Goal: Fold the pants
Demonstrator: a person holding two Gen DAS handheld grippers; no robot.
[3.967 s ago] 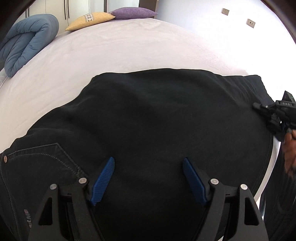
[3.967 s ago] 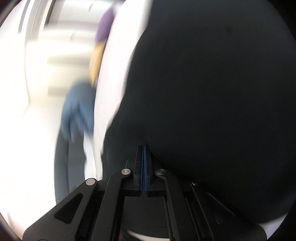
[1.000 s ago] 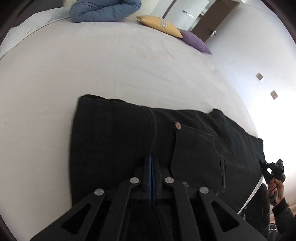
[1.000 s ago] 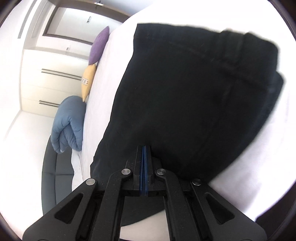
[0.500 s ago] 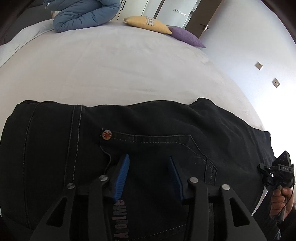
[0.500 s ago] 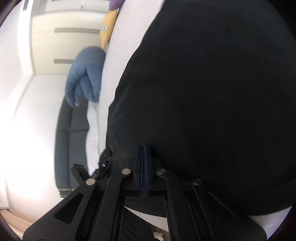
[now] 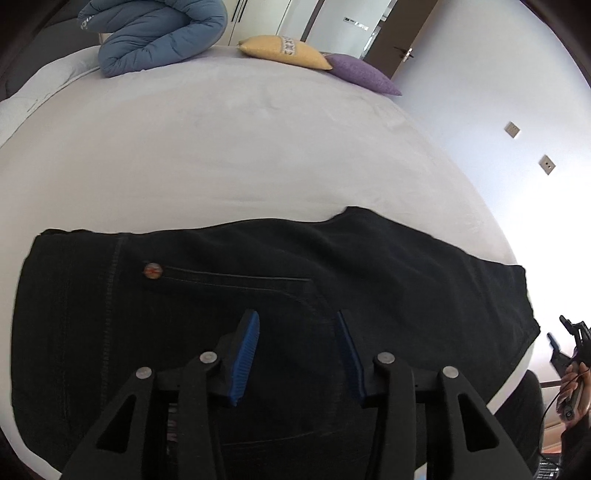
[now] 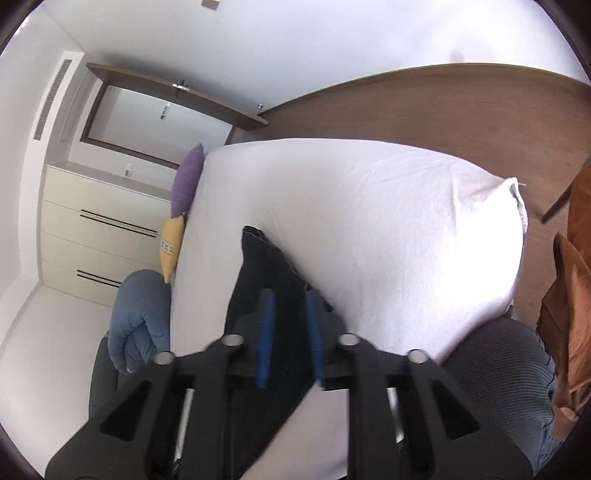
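Black denim pants [image 7: 369, 266] lie folded flat along the near edge of the white bed [image 7: 221, 147], with a pocket rivet and stitching facing up. Just above the pocket area hovers my left gripper [image 7: 297, 317], open, with nothing between its blue pads. In the right wrist view the pants [image 8: 258, 266] appear as a narrow dark strip. My right gripper [image 8: 290, 295] is drawn back from them, its jaws opening and gripping nothing. The left wrist view shows that right gripper [image 7: 557, 328] in a hand beyond the pants' right end.
A rolled blue duvet [image 7: 159, 33], a yellow cushion [image 7: 284, 50] and a purple cushion [image 7: 362, 74] lie at the far end of the bed. Cream drawers [image 8: 99, 229] stand behind. Wooden floor [image 8: 443, 110], orange fabric [image 8: 576, 295] and grey ribbed cloth [image 8: 498, 369] border the bed's corner.
Both grippers went from shut to open and let the pants go. Each pulled back and rose, the right one swinging well clear. The pants now lie flat.
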